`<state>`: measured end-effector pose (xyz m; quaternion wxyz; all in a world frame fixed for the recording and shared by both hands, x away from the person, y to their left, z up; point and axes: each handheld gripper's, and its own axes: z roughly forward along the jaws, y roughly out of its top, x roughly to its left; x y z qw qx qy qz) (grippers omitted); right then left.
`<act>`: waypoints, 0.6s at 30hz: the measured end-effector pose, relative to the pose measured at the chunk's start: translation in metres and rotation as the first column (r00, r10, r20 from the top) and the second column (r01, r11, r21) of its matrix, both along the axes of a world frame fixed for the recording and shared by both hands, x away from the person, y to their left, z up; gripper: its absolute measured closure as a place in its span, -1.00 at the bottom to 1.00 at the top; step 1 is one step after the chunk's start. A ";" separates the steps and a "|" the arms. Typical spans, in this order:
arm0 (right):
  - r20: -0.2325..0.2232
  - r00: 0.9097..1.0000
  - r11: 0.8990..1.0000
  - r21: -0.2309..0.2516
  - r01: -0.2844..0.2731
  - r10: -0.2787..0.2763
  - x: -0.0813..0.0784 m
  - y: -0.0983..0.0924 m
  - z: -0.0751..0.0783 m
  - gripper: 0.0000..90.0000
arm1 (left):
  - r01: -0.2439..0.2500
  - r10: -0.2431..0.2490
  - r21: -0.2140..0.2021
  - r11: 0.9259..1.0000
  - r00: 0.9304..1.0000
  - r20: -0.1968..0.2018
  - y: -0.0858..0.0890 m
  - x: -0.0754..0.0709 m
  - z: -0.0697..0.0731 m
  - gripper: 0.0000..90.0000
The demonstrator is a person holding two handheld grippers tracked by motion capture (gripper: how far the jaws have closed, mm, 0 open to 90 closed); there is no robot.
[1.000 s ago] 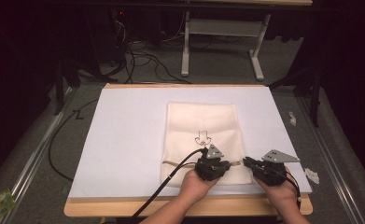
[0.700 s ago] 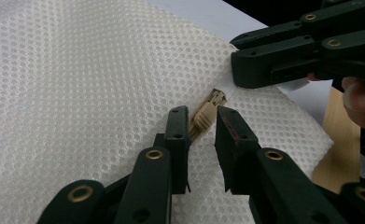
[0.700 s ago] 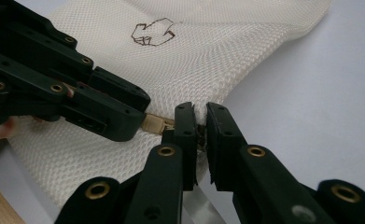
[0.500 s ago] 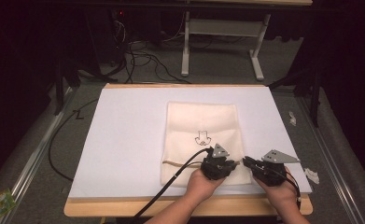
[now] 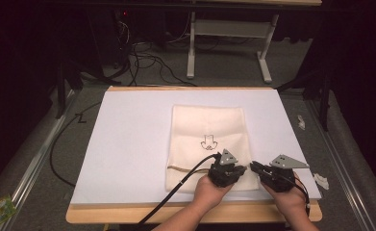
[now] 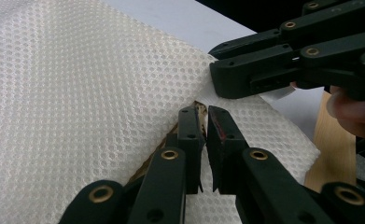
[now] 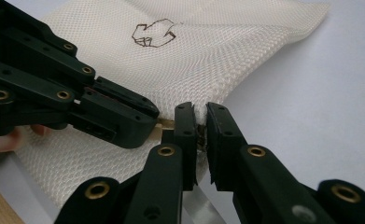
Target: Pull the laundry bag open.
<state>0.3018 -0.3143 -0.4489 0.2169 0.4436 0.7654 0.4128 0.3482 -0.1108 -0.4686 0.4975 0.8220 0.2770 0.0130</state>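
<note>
A cream mesh drawstring bag (image 5: 207, 125) with a small dark drawing (image 5: 207, 141) lies flat on the white sheet (image 5: 128, 144). Both grippers meet at its near right corner. My left gripper (image 5: 244, 169) is shut on the mesh there, with a tan drawstring (image 6: 196, 109) showing between its jaws (image 6: 203, 126). My right gripper (image 5: 253, 167) comes in from the right and is shut on the bag's edge (image 7: 200, 119). In the right gripper view, the left gripper (image 7: 147, 114) sits just left of its jaws, almost touching. A hand holds each gripper at the table's near edge.
The tan drawstring (image 5: 185, 168) runs left along the bag's near hem. A black cable (image 5: 176, 192) trails off the front. The wooden table edge (image 5: 128, 214) lies close behind the hands. White scraps (image 5: 322, 181) (image 5: 301, 121) lie at the right. A metal stand (image 5: 229, 29) is beyond the table.
The left gripper has shifted slightly right toward the right gripper, at the bag's near right corner. The right gripper and bag look unmoved.
</note>
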 end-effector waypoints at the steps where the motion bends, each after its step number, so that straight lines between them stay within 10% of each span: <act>1: 0.000 1.000 1.000 0.001 0.000 0.000 0.000 0.000 0.000 0.87 | -0.002 0.002 0.004 1.000 1.000 0.002 -0.002 -0.001 -0.002 0.86; 18: 0.001 1.000 1.000 -0.022 -0.006 0.006 0.001 0.002 0.001 0.87 | -0.003 0.002 0.022 1.000 0.999 0.036 0.001 -0.003 -0.002 0.93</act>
